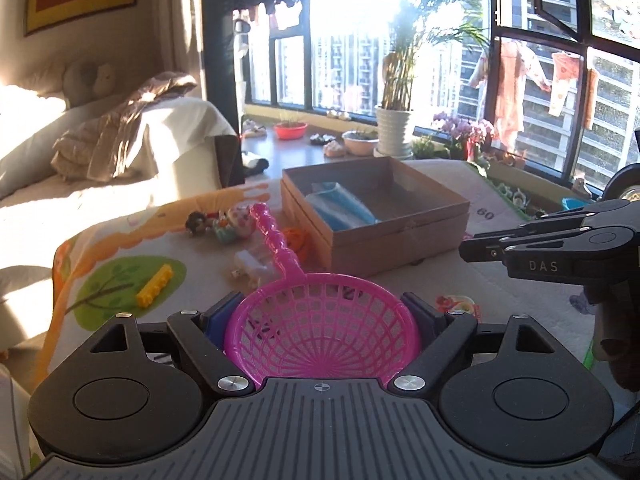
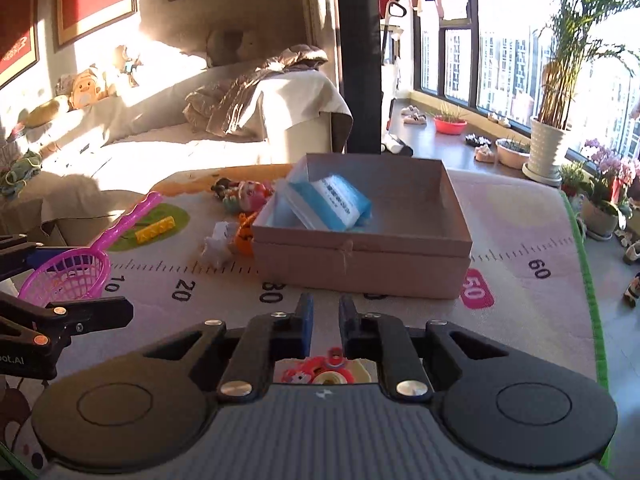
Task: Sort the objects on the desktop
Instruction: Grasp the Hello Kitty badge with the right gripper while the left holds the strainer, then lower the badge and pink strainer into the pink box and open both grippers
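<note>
the pink strainer (image 1: 320, 332) sits between the pads of the left gripper (image 1: 324, 320), clamped across the rim of its mesh bowl, handle pointing forward toward the cardboard box (image 1: 376, 216). it appears lifted clear of the surface (image 2: 500, 240), though contact underneath cannot be confirmed. the box stands ahead and already holds a blue packet (image 2: 332, 202). the right gripper (image 2: 325, 320) carries nothing; its jaws stand narrow with a small gap, above a red and white toy (image 2: 320, 374).

remaining loose items: yellow brick (image 1: 155, 290), orange toy (image 1: 298, 242), white toy (image 1: 250, 268), small figures (image 1: 220, 222).

risks:
- the grip is on a thin curved rim; the strainer may pivot or slip out during transfer
- the long handle leads the motion and could strike the box wall or sweep the toys beside it
- the bowl may catch on the box edge at release
</note>
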A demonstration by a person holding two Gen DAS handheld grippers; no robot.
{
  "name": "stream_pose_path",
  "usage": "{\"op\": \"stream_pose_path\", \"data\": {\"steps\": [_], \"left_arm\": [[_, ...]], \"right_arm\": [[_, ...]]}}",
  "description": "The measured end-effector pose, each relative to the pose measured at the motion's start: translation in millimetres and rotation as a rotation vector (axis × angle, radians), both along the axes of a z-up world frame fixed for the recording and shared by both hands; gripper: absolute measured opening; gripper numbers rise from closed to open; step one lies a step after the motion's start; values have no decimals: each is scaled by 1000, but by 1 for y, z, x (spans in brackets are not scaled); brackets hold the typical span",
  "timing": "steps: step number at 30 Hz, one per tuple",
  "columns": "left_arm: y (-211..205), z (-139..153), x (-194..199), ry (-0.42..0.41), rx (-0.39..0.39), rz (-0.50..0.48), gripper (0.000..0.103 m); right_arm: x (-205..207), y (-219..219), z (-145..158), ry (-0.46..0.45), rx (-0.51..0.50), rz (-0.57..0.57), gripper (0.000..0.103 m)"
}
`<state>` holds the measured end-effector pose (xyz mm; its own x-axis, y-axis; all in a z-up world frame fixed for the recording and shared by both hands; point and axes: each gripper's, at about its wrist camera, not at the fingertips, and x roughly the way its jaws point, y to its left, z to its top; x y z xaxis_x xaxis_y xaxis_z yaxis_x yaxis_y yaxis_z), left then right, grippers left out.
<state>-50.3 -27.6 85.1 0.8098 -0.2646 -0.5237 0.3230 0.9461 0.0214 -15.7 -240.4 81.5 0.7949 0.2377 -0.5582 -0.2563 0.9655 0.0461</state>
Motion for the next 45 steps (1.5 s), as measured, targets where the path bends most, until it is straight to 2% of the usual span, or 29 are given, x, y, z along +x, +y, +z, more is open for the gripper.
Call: {"op": "stream_pose_path", "data": {"steps": [2, 7, 9, 11, 13, 15, 17, 19, 24, 29, 33, 35, 39, 41, 42, 44, 45], "left_arm": [[-2, -3, -1, 4, 11, -4, 88], [3, -28, 8, 83, 31, -8, 88], [7, -40, 14, 117, 35, 3, 88], [11, -50, 18, 154, 32, 18, 89], [16, -59, 22, 187, 29, 29, 89], [19, -67, 22, 213, 31, 36, 89], [19, -73, 22, 232, 36, 34, 89], [18, -76, 21, 239, 36, 29, 93], [18, -77, 19, 245, 29, 25, 94], [25, -75, 16, 249, 7, 42, 95], [24, -73, 15, 246, 5, 39, 95], [24, -72, 15, 246, 0, 41, 95], [23, -71, 12, 260, -21, 47, 95], [21, -69, 11, 265, -29, 41, 94], [19, -68, 11, 261, -27, 38, 94], [15, -66, 11, 253, -15, 39, 90], [14, -66, 11, 254, -10, 41, 85]], "right_arm": [[1, -1, -1, 0, -8, -4, 13], [1, -4, -21, 36, -13, -16, 15], [-1, -2, -32, 46, -41, -23, 31], [-3, -1, -41, 52, -61, -30, 66], [-5, 0, -48, 61, -72, -22, 74], [-5, 1, -56, 80, -77, -12, 77], [-4, 1, -61, 81, -64, -15, 85], [2, 1, -64, 82, -40, -16, 88], [22, 8, -74, 129, 40, -21, 89], [1, 27, -68, 80, -28, 109, 89], [-2, 27, -66, 73, -61, 91, 88], [3, 24, -68, 99, -71, 56, 85], [-4, 18, -70, 134, -76, 79, 83], [-13, 13, -69, 137, -72, 94, 73], [-17, 10, -69, 140, -68, 92, 72], [-23, 6, -68, 141, -71, 80, 71], [-26, 5, -67, 137, -72, 76, 71]]}}
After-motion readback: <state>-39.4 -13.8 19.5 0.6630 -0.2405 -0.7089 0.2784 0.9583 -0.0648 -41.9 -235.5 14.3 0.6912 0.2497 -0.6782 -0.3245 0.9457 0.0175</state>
